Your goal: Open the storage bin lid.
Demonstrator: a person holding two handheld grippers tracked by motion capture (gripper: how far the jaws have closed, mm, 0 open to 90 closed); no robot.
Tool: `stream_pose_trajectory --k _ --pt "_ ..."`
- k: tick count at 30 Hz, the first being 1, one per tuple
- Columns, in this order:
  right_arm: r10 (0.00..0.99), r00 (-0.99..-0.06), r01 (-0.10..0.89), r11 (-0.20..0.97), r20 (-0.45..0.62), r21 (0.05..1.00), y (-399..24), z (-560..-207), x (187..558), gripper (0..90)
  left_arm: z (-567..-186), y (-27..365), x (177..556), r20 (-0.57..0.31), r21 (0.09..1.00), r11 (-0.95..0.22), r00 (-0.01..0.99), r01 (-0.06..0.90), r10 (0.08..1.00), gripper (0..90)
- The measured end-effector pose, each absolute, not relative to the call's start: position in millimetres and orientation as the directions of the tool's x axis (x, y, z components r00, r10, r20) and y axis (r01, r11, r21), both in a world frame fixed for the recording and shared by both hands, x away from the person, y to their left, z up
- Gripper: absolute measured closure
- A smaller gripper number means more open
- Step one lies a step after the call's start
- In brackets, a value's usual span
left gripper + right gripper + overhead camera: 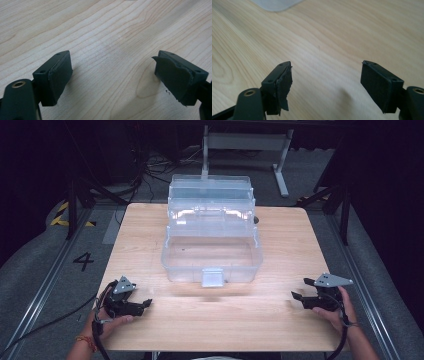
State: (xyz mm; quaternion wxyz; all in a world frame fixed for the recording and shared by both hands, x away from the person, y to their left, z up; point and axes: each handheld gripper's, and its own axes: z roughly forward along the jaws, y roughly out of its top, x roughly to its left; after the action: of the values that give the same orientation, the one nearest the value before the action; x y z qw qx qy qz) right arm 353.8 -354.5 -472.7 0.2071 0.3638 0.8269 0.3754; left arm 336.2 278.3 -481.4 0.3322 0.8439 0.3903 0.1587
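Both hands rest low at the table's [280,320] near corners, left gripper [145,304] and right gripper [296,295] pointing inward, jaws apart, empty. The open clear box [212,255] sits ahead, between them, well apart.

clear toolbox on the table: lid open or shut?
Open. The clear toolbox has its lid swung back behind the base, the upper tray stepped rearward, and the bottom compartment exposed and empty; its front latch hangs loose.

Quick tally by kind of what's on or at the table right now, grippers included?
Clear plastic box, lid open: 1
Handheld grippers, jaws open, nothing between them: 2, the left gripper and the right gripper
Wooden table: 1
Total: 4
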Motion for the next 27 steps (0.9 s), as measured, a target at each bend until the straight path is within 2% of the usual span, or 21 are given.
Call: stream_pose_trajectory --k 4,6,13,16,27 --pt "0.778 -0.628 0.516 0.414 0.003 0.750 -362.6 -486.3 346.7 23.8 -481.6 277.5 336.4 0.002 0.686 -0.465 0.637 0.560 0.771 15.0" --pt "0.799 -0.602 0.519 0.403 -0.013 0.754 -363.9 -485.8 343.1 23.2 -481.6 277.5 336.5 0.004 0.685 -0.465 0.635 0.561 0.772 15.0" --pt "0.783 -0.622 0.525 0.411 0.007 0.745 -364.0 -486.7 344.7 20.9 -481.5 277.4 337.0 0.002 0.684 -0.464 0.634 0.563 0.773 15.0" --pt "0.801 -0.599 0.538 0.404 -0.001 0.740 -363.0 -486.8 344.9 15.8 -481.5 277.4 336.9 0.002 0.684 -0.464 0.634 0.563 0.773 15.0" --pt "0.807 -0.591 0.547 0.398 0.003 0.737 -363.0 -486.9 345.3 15.1 -481.5 277.6 338.3 0.000 0.685 -0.464 0.637 0.562 0.771 14.9"
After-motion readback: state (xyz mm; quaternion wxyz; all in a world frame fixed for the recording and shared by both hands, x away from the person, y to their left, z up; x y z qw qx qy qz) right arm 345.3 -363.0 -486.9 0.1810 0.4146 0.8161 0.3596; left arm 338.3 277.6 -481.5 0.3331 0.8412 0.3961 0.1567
